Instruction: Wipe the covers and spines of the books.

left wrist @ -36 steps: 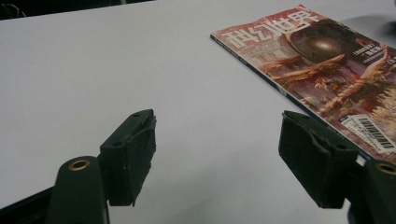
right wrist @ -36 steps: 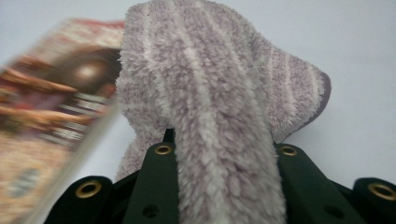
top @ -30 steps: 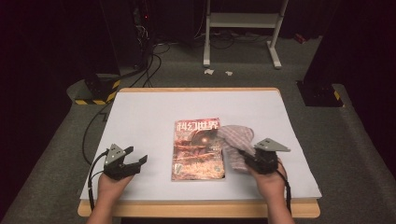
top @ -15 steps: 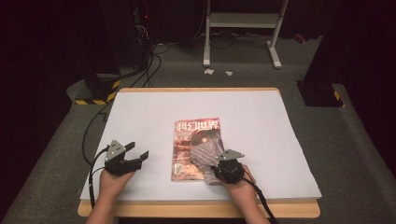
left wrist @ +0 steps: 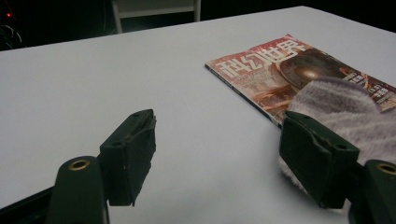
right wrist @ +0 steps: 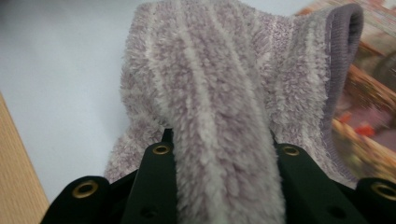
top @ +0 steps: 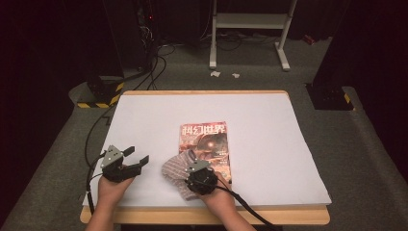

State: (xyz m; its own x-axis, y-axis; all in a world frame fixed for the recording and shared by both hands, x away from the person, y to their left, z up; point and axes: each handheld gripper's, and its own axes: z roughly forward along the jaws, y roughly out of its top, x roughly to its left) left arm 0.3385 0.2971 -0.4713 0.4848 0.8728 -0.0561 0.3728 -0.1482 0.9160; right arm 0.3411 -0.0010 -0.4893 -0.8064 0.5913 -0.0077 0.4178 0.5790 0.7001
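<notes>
Two grippers at near edge; right gripper [top: 195, 166] pinching striped purple towel [top: 175, 169], jaws clamped on bunched fold; towel draped off magazine [top: 206, 144] left edge onto white table cover [top: 269, 134]. Left gripper [top: 137, 159] spread wide, holding nothing, just beside towel. Probably wiping the cover: keep grip firm, drag flat with light pressure; avoid shoving magazine; left free to pin it if sliding.

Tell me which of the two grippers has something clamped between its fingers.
The right gripper: its fingers squeeze the fluffy lilac striped towel beside the red magazine. The left gripper stands open over the bare white table.
</notes>
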